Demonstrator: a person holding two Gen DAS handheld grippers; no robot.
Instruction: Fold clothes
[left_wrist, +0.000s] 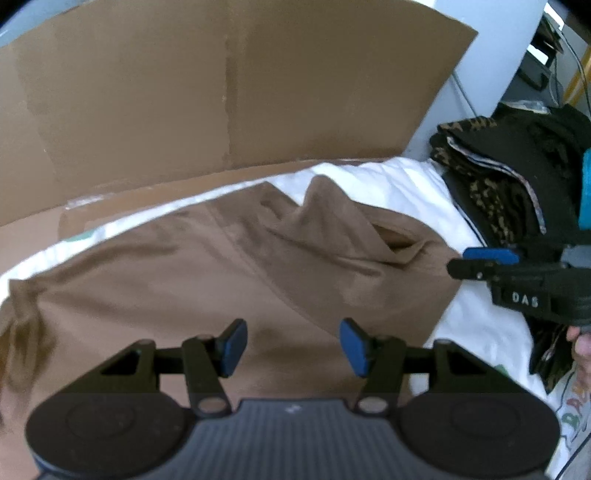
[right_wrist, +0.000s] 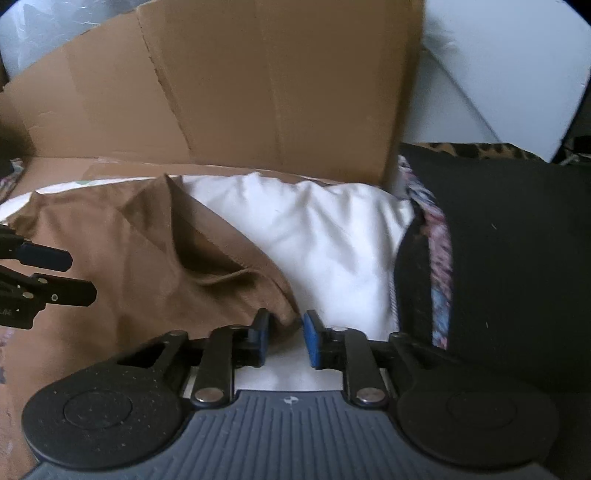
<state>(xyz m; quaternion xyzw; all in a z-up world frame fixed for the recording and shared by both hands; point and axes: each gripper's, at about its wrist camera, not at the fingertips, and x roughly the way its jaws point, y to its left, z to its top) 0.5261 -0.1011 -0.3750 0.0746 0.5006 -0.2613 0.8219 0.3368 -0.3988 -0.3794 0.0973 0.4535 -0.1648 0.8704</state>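
Left wrist view: we hold the left hand-held gripper low over a brown garment, pads wide apart with nothing between them. The garment lies spread but rumpled on a white cloth, one part bunched up in a ridge at the far right, probably because that side is lifted or dragged. We judge it is partly laid out, not yet a neat fold, though it could fit either spreading out or a fold midway.

Right wrist view: we keep the right hand-held gripper at the near right corner of the brown garment, pads narrow, the cloth edge sitting right in the gap. We cannot tell whether it is truly pinched or just brushing the left pad. Low at the corner is where a pull would flatten the ridge.

Edges: a cardboard wall closes off the far side, a dark pile of folded clothes crowds the right, touching the white cloth. Open room is the white cloth between the garment's right edge and the pile, and toward us. Left edge of the garment looks bunched, blurry.
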